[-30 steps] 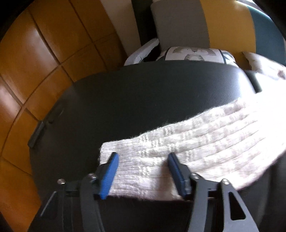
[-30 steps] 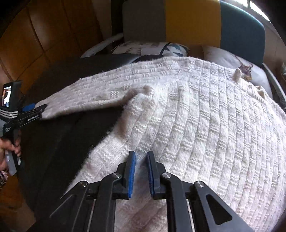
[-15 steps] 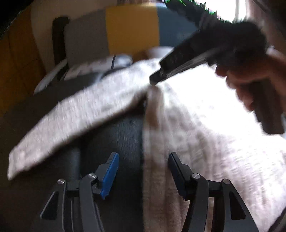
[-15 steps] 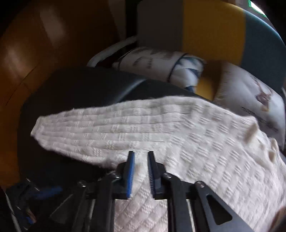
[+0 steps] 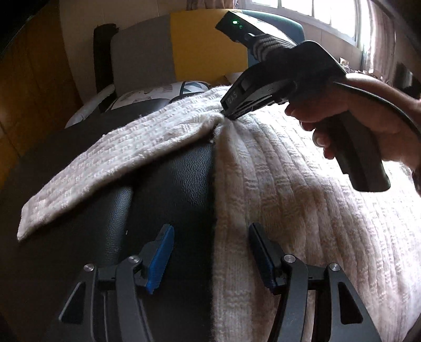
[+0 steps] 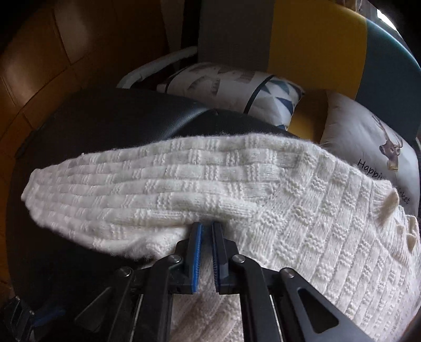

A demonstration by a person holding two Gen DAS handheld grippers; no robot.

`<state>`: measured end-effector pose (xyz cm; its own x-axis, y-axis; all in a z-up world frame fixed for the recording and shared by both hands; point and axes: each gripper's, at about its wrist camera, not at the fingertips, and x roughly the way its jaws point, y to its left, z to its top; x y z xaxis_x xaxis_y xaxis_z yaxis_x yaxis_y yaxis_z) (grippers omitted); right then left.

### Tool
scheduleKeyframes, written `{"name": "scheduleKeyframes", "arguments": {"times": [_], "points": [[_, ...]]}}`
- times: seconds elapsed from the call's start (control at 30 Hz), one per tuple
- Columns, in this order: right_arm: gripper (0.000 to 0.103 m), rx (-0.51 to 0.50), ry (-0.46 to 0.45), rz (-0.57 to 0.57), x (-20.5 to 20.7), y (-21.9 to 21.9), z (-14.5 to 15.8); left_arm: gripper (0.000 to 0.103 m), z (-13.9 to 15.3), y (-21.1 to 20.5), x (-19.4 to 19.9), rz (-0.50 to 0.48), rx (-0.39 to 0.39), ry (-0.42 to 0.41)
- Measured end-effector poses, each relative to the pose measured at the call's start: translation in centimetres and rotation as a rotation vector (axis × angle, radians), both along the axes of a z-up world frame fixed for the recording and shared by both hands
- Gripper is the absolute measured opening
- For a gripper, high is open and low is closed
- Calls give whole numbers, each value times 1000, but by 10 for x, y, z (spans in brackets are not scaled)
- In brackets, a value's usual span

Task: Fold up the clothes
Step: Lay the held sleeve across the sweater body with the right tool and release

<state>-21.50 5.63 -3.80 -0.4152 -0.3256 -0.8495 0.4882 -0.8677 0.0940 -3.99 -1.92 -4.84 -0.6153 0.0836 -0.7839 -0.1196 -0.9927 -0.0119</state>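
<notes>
A cream knitted sweater (image 5: 289, 197) lies flat on a black padded top (image 5: 171, 184), its sleeve (image 5: 118, 157) stretched out to the left. My left gripper (image 5: 210, 236) is open, its jaws on either side of the sweater body's side edge without pressing it. My right gripper (image 5: 226, 114), held by a hand (image 5: 355, 110), sits at the armpit where sleeve meets body. In the right wrist view its jaws (image 6: 206, 226) are closing to a narrow gap, with the sweater (image 6: 289, 210) bunched at the tips and puckering toward them.
Behind the black top (image 6: 118, 118) stands a grey, yellow and teal sofa back (image 5: 205, 47) with a patterned pillow (image 6: 231, 86) and a deer pillow (image 6: 368, 136). Wooden flooring (image 6: 39, 65) lies to the left. A bright window (image 5: 315, 15) is at the upper right.
My left gripper left the sleeve cuff and swung right to the body's side edge. My right gripper moved up from the body to the armpit, and its jaws narrowed.
</notes>
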Motion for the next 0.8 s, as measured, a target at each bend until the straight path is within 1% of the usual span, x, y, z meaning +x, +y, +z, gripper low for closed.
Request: {"name": "scheduleKeyframes", "arguments": {"times": [0.1,0.13,0.17,0.23,0.33,0.4,0.43,0.5,0.57,0.6,0.67,0.7,0.77,0.8], "points": [[10,-48,-17,-19,1,10,10,60,8,-14,-4,16,111,-28],[15,-89,0,-31,3,17,17,60,13,-22,-3,35,156,-31],[15,-126,15,-40,8,24,23,60,17,-30,-4,59,180,-26],[16,-168,24,-52,21,36,35,60,24,-49,-12,110,177,6],[16,-167,6,-57,44,47,41,60,28,-86,-33,220,134,31],[16,-141,5,-36,57,44,39,60,27,-116,-48,295,108,29],[16,-118,15,-19,65,40,38,60,26,-129,-54,326,82,25],[16,-72,35,0,72,31,33,60,23,-153,-64,380,20,14],[16,-104,19,2,73,25,26,60,20,-175,-72,431,-51,2],[16,-127,11,-3,74,23,25,60,16,-185,-75,457,-108,-8],[16,-142,-1,-12,76,16,21,61,9,-199,-76,487,-181,-27],[16,-127,-5,-19,76,11,17,61,6,-206,-75,492,-202,-28],[16,-94,-17,-28,76,-1,9,71,3,-214,-72,492,-245,-9],[16,-83,-17,-25,77,-6,6,72,1,-216,-71,491,-286,-4]]}}
